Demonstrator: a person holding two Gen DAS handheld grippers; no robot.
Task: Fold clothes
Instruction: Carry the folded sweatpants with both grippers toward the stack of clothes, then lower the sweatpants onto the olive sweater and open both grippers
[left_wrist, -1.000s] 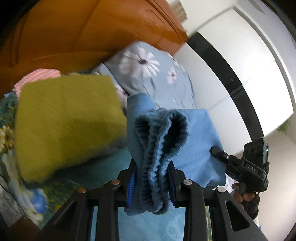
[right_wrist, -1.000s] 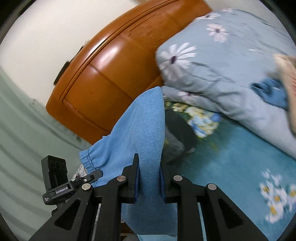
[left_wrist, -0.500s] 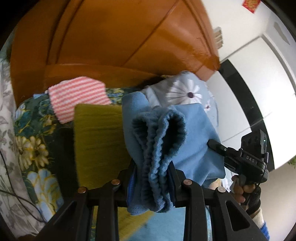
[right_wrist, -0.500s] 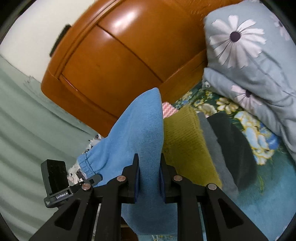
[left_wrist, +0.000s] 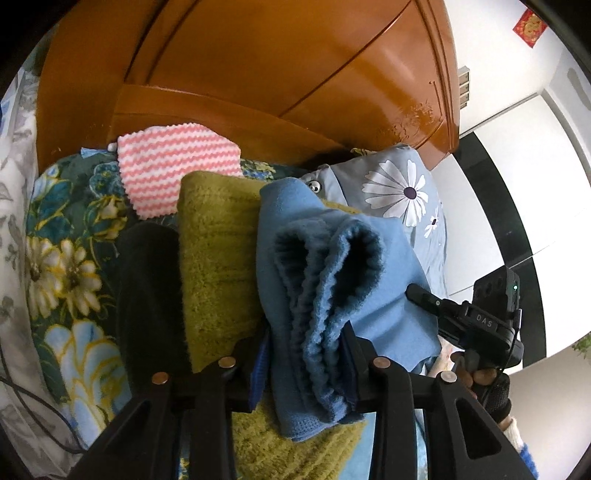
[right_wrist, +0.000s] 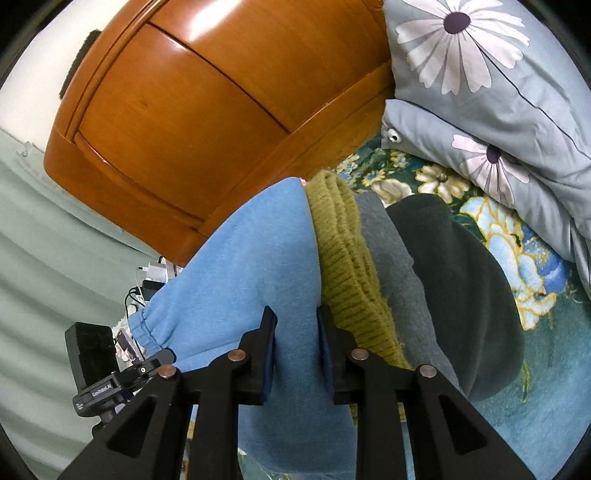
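Both grippers carry one folded blue garment (left_wrist: 332, 258) in the air over a pile of folded clothes on the bed (right_wrist: 535, 406). The left gripper (left_wrist: 306, 354) has its jaws closed down on the bunched, ribbed end of the garment, several thick layers squeezed between them and spilling out ahead of and below the tips. The right gripper (right_wrist: 295, 332) has its jaws pinched on a flatter fold of the same cloth, which runs forward from them and hangs below; off to its left the elastic cuff (right_wrist: 147, 328) droops free. Just beyond and beneath both pairs of jaws lies the stack: an olive knit sweater (left_wrist: 218, 266) on top, a grey layer (right_wrist: 399, 273) and a dark garment (right_wrist: 461, 295) under it, with a pink-and-white striped piece (left_wrist: 177, 166) farther ahead against the wooden headboard (left_wrist: 277, 74). A daisy-print duvet (right_wrist: 480, 92) sits to the right of the right jaws. The folding itself looks finished, and the step in hand appears to be placing the blue piece on the pile. The next move probably calls for lowering both ends together so the fold stays square, settling it flat on the sweater, then opening both jaws and drawing back without dragging the cloth or tipping the stack.
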